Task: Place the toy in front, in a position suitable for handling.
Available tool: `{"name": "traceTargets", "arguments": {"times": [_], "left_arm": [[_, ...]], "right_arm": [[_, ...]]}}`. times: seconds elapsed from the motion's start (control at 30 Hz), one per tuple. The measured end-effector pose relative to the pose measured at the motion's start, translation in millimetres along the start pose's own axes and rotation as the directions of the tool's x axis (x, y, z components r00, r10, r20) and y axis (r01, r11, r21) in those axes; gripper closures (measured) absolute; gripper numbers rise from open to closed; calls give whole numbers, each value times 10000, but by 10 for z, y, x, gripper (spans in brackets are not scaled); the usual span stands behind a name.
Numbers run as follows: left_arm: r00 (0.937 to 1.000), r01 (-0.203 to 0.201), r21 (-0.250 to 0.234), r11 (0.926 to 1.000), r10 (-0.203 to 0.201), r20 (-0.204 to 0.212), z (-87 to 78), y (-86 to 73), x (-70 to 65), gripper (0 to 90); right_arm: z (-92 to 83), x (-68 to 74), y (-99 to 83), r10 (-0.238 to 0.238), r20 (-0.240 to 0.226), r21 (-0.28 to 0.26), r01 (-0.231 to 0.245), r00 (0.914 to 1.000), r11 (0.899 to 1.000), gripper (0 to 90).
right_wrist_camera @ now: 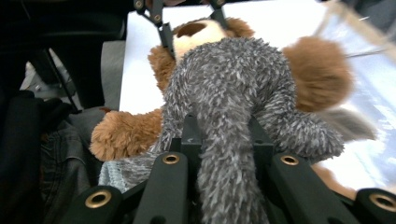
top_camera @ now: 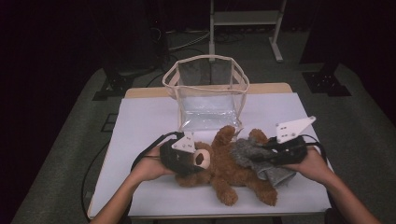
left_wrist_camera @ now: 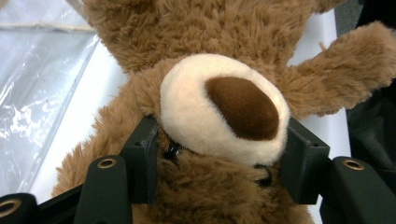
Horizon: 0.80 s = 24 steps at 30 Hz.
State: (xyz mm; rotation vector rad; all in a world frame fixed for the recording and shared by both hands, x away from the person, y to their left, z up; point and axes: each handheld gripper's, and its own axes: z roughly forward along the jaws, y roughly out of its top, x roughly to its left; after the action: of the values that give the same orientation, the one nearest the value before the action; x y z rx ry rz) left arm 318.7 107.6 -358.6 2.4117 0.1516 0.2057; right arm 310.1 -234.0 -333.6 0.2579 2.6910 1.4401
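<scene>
A brown teddy bear (top_camera: pixel 229 173) lies on its back on the white table cover, head to the left and cream snout (left_wrist_camera: pixel 224 107) up. My left gripper (top_camera: pixel 189 161) is shut on the bear's head, and in the left gripper view its black jaws (left_wrist_camera: pixel 224 140) press into the fur on both sides of the snout. A grey fuzzy garment (top_camera: pixel 243 151) is draped over the bear's body and lower half. My right gripper (top_camera: pixel 261 157) is shut on a bunched fold of the garment (right_wrist_camera: pixel 229 74). In the right gripper view (right_wrist_camera: pixel 225 130) the bear's paw (right_wrist_camera: pixel 322 70) shows behind.
A clear plastic bag with beige trim (top_camera: pixel 205 81) stands open just behind the bear, about a hand's width away. The white cover (top_camera: pixel 149 121) has bare room at the left and front. A metal frame (top_camera: pixel 243 18) stands on the floor beyond the table.
</scene>
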Motion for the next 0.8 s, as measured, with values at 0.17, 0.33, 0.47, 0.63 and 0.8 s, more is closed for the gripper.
{"name": "traceTargets", "arguments": {"times": [0.17,0.33,0.47,0.63,0.8], "left_arm": [[9996,228,-33,9997,-228,-178,50,-90,8,378],[9986,478,-283,9985,-485,-227,69,-121,35,367],[9972,700,-262,9972,-707,-262,88,-119,71,360],[9966,737,-95,9972,-740,-361,112,-72,96,358],[9942,996,-52,9950,-998,-411,130,-46,136,356]], "right_arm": [[311,-22,-58,-70,-268,494,84,9996,9987,741],[250,-52,-218,327,-73,301,-325,9994,9990,742],[129,-38,-405,780,254,434,-790,9966,9959,742],[11,-32,-516,1105,435,403,-1123,9929,9929,742],[45,2,-255,445,285,374,-456,9986,9983,742]]}}
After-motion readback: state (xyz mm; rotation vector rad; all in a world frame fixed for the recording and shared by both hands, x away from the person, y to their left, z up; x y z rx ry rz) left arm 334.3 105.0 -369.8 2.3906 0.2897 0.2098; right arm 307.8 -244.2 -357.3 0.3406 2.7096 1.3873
